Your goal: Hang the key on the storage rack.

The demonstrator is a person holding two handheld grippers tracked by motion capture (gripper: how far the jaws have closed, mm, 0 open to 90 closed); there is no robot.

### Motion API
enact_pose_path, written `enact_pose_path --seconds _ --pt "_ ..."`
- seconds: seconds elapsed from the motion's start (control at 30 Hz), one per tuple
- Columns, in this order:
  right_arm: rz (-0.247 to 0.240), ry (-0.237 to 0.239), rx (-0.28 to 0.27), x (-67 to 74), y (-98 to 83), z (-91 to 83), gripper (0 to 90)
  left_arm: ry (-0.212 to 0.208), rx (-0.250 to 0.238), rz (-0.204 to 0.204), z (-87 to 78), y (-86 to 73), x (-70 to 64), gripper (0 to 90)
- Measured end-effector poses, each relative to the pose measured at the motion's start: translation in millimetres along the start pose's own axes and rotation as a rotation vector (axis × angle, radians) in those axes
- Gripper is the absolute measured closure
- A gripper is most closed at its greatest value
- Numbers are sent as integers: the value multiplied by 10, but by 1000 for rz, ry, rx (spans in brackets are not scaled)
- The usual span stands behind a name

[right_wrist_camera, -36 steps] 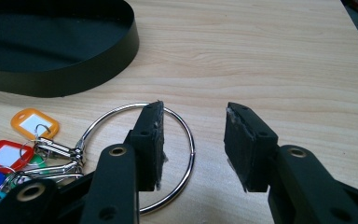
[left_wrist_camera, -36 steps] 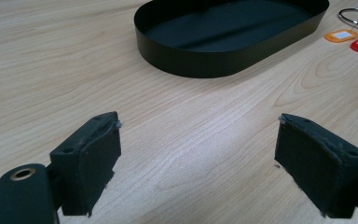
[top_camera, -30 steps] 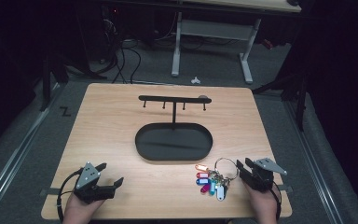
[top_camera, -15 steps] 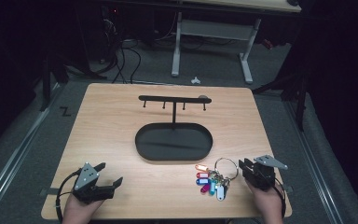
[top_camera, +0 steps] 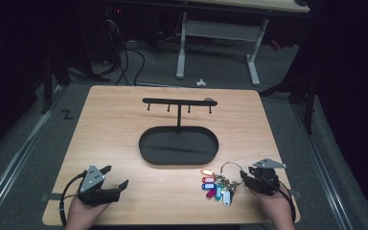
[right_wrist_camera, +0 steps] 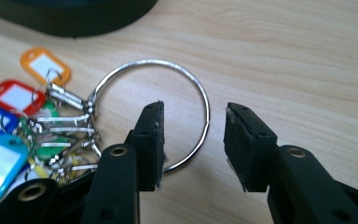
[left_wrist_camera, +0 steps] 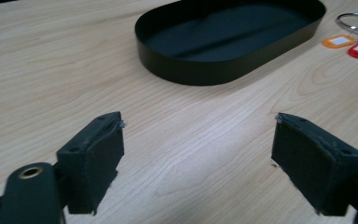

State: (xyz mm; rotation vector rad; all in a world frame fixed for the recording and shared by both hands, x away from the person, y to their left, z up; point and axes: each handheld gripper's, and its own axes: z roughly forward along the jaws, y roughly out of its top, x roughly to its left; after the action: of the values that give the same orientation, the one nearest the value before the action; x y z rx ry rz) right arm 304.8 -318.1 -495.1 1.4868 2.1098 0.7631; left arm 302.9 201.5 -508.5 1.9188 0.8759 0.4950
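A bunch of coloured key tags on a steel key ring lies near the table's front right. My right gripper rests just right of it. In the right gripper view the jaws stand apart over the ring's right arc. They have just been opening, the wire lies between them, and the pads do not press on it. The tags fan out to the left. A black hook stand rises from an oval black tray. My left gripper sits open at the front left, holding nothing.
The tray lies ahead of the left gripper, with bare wood between them. The wooden table ends close behind both hands. A desk frame and cables stand on the floor beyond the far edge.
The right gripper has shifted only slightly beside the key ring. The left gripper and the keys lie where they were.
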Motion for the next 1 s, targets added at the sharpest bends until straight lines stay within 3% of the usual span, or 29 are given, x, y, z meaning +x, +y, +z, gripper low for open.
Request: enact_pose_path --seconds 0.2,0.37,0.5,0.8,1.0 --pt "26 2 49 70 -25 13 558 -29 -9 -2 55 23 3 200" --pt "32 -9 71 101 46 -48 535 -20 10 28 71 31 -4 153" --pt "24 -29 94 134 135 -115 516 18 3 39 50 36 -4 138" --pt "2 -29 207 223 294 -108 454 46 -9 34 13 7 37 111" --pt "11 -1 301 213 322 -73 439 23 6 32 57 2 29 115"
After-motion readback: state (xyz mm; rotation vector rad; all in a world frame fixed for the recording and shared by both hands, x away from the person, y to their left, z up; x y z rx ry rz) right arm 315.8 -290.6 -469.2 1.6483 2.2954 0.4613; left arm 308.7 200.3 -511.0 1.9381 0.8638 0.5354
